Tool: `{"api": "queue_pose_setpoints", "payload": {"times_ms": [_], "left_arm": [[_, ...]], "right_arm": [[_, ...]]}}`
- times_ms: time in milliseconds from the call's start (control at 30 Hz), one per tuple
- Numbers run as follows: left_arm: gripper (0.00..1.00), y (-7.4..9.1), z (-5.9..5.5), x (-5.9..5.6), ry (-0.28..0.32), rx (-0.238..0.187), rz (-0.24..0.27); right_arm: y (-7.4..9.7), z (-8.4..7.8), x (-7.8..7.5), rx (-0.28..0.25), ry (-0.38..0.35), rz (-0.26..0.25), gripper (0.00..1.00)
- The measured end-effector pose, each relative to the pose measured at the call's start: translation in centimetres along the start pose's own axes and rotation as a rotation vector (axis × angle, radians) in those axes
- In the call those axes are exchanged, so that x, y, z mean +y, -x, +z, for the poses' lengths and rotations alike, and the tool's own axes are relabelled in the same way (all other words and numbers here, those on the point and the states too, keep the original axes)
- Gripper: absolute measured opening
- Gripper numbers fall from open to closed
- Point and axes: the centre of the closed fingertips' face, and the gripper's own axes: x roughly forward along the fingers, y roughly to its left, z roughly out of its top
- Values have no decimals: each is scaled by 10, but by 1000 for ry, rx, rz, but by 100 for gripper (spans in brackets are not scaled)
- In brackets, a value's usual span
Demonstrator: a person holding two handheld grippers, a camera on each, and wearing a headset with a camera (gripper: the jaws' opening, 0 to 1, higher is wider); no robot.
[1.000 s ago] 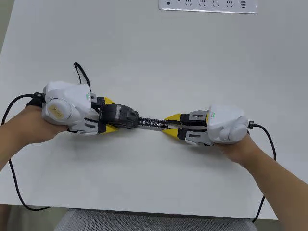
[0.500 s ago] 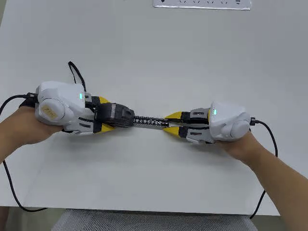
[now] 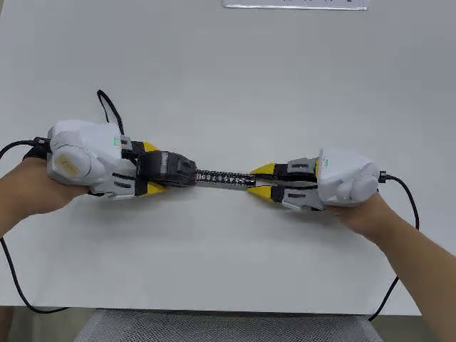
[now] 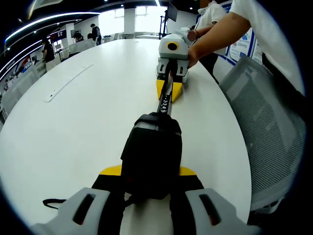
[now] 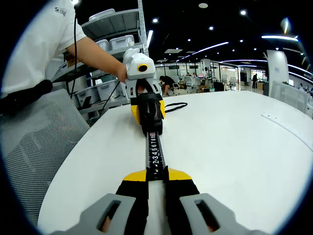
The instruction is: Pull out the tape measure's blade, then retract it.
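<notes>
Here we are over the white bench point(image 3: 249, 85), and it's a two-handed picture. The left gripper point(image 3: 152, 169) lies low on the bench at the left, its yellow-tipped fingers point(image 4: 110, 171) closed on either side of the black tape measure point(image 3: 171, 169). In the left gripper view the case sits squarely between them, clamped by its flanks with its mouth pointing away.

Out of that mouth runs the blade point(image 3: 224, 177), a short dark strip with white numerals, drawn out in a straight line just above the bench top toward the right gripper point(image 3: 258, 181). In the right gripper view the digits read clearly along the strip, right down to where it meets the fingers point(image 5: 134, 175). Those are pinched nearly together on the blade's free end. The end hook itself is tucked between the tips, so it's hard to say exactly how it sits, but the grip looks firm.

The two grippers face each other nose to nose, apart by the length of the exposed blade, each held in a hand at the near side of the bench. A black cable point(image 3: 107, 107) loops behind the left gripper, and a mesh chair point(image 4: 264, 127) stands at the bench edge.
</notes>
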Motion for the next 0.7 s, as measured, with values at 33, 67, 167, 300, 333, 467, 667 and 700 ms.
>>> {"api": "queue_pose_setpoints", "payload": {"times_ms": [33, 67, 167, 300, 333, 467, 667, 700], "left_arm": [[31, 0, 0, 0, 0, -1, 0], [31, 0, 0, 0, -1, 0, 0], [31, 0, -1, 0, 2, -2, 0], [31, 0, 0, 0, 1, -3, 0], [31, 0, 0, 0, 1, -3, 0], [31, 0, 1, -1, 2, -3, 0], [31, 0, 0, 0, 4, -6, 1], [31, 0, 0, 0, 4, -6, 1]], "right_arm": [[2, -1, 1, -1, 1, 0, 10], [2, -1, 0, -2, -2, 1, 10], [5, -2, 0, -2, -10, -1, 10], [9, -3, 0, -4, -17, -1, 10], [9, -4, 0, -3, -18, -1, 10], [13, -5, -1, -4, -28, -2, 10], [16, -6, -3, -6, -39, -4, 10], [17, -6, -3, -5, -39, -4, 10]]}}
